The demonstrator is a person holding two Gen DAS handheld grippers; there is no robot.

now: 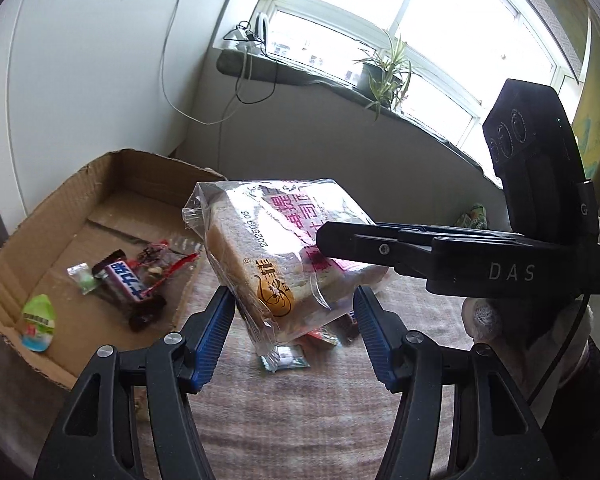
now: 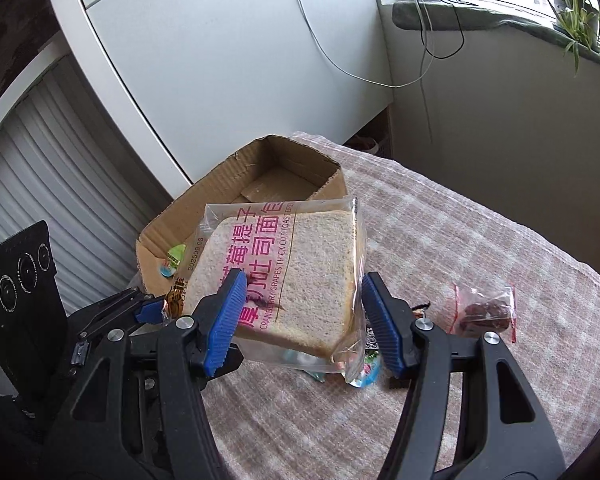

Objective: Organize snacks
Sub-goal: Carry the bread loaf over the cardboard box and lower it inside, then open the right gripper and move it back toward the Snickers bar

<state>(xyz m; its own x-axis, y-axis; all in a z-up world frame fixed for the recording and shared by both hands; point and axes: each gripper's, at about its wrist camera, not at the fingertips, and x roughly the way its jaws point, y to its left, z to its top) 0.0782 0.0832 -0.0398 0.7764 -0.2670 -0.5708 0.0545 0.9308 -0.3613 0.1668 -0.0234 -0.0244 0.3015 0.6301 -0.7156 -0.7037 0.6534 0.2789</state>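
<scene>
A clear-wrapped cranberry toast pack [image 1: 276, 252] [image 2: 284, 280] hangs tilted above the cloth-covered table. My left gripper [image 1: 294, 336] has both blue pads around the pack's lower part; whether they press on it is unclear. My right gripper [image 2: 302, 320] reaches in from the right, also seen as black fingers [image 1: 360, 248] lying over the pack; its pads straddle the pack with gaps showing. The cardboard box [image 1: 112, 184] [image 2: 284, 160] lies to the left with a chocolate bar [image 1: 126, 280], a green jelly cup [image 1: 39, 322] and small wrapped sweets.
Small snack packets [image 1: 288, 358] lie on the cloth under the toast. A clear bag of dark dried fruit [image 2: 486, 312] lies on the cloth to the right. A white cabinet stands behind the box. A windowsill with a potted plant [image 1: 384, 76] and cables runs along the back.
</scene>
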